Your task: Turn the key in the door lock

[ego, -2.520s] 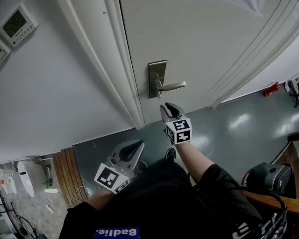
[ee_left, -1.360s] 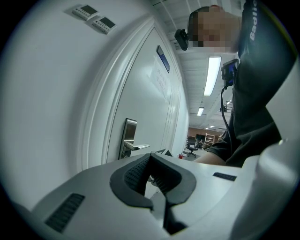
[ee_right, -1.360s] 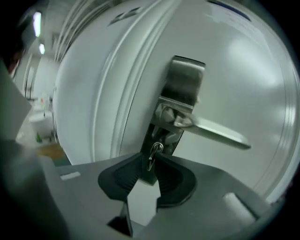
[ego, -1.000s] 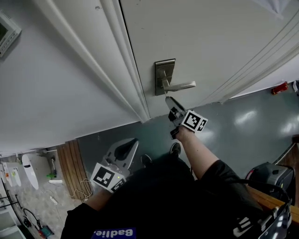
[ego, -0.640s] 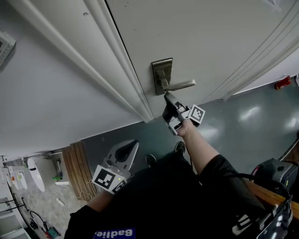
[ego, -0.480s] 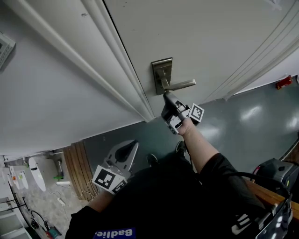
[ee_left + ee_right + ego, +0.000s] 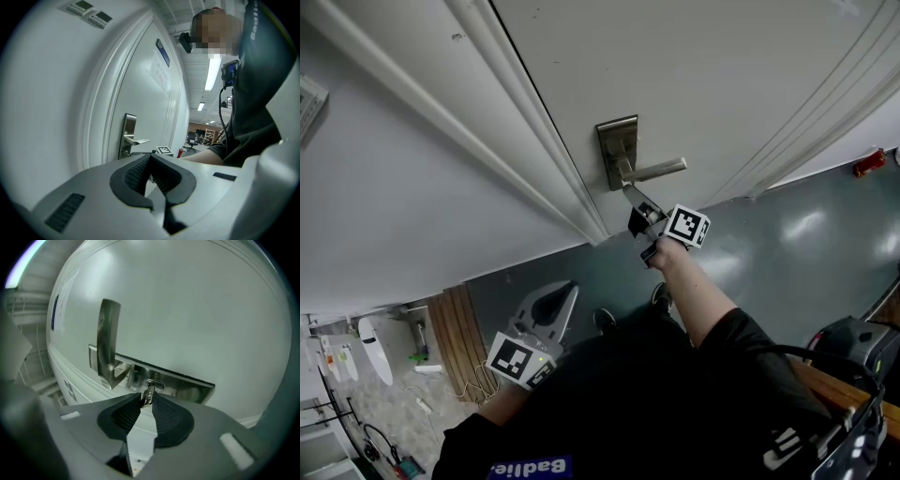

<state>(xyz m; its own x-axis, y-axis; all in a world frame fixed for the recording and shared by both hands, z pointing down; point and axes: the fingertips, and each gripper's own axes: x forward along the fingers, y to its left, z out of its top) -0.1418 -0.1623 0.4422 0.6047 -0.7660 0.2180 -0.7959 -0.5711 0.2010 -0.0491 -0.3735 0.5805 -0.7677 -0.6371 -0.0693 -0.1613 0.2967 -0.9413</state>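
Observation:
On the white door [image 7: 722,75], a brushed-metal lock plate [image 7: 617,150] carries a lever handle [image 7: 658,170]. My right gripper [image 7: 630,194] reaches up to the plate just below the lever. In the right gripper view a small metal key [image 7: 149,393] sticks out of the keyhole in the plate [image 7: 187,383], and the lever [image 7: 108,333] stands up at the left. The key's head lies between the tips of the right gripper [image 7: 147,398], whose jaws are closing round it. My left gripper [image 7: 561,295] hangs low by my waist, shut and empty [image 7: 151,157].
The door frame moulding [image 7: 534,159] runs diagonally left of the lock. A wall control panel [image 7: 307,98] sits at far left. A red object [image 7: 862,164] lies on the green floor by the door. A black bag [image 7: 848,347] is at lower right and wooden slats [image 7: 455,347] at lower left.
My right gripper rose from below the handle to the lock plate and rolled, its marker cube turning. The left gripper stayed in place.

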